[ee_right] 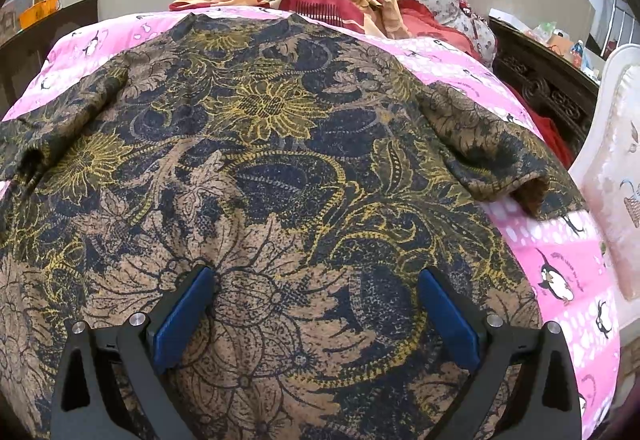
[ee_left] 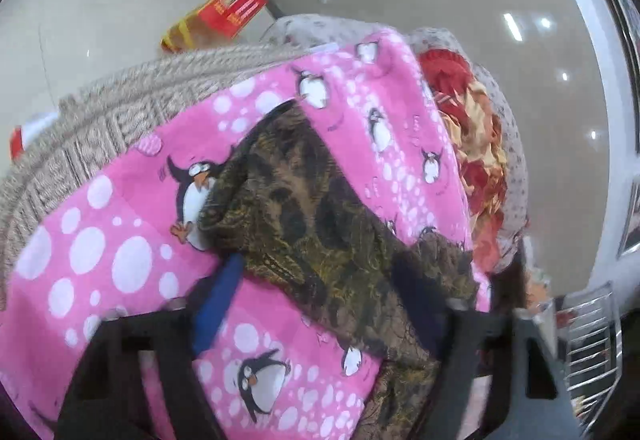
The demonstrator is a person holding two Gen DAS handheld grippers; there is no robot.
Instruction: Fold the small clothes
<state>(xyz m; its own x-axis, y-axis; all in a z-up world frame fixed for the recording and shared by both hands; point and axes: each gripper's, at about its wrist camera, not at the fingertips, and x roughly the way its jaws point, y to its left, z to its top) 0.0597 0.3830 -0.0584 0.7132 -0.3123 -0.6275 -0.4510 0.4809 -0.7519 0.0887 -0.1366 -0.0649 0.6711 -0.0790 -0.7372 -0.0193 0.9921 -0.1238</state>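
Your right gripper (ee_right: 316, 314) hangs over the batik shirt (ee_right: 256, 160), jaws spread wide and empty; the shirt lies flat on the pink penguin blanket (ee_right: 560, 252) on the bed. Your left gripper (ee_left: 320, 324) has jaws released, the shirt's edge lying between them. No legible writing

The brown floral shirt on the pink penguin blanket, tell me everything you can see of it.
The brown floral shirt is thin-looking fabric printed with tan, navy and yellow sunflowers and leaves. It lies spread flat on the pink penguin blanket, neckline at the far end, both short sleeves out to the sides, the right sleeve slightly rumpled with its cuff gaping. The right claw sits open over its lower part; the left claw straddles one edge, open.
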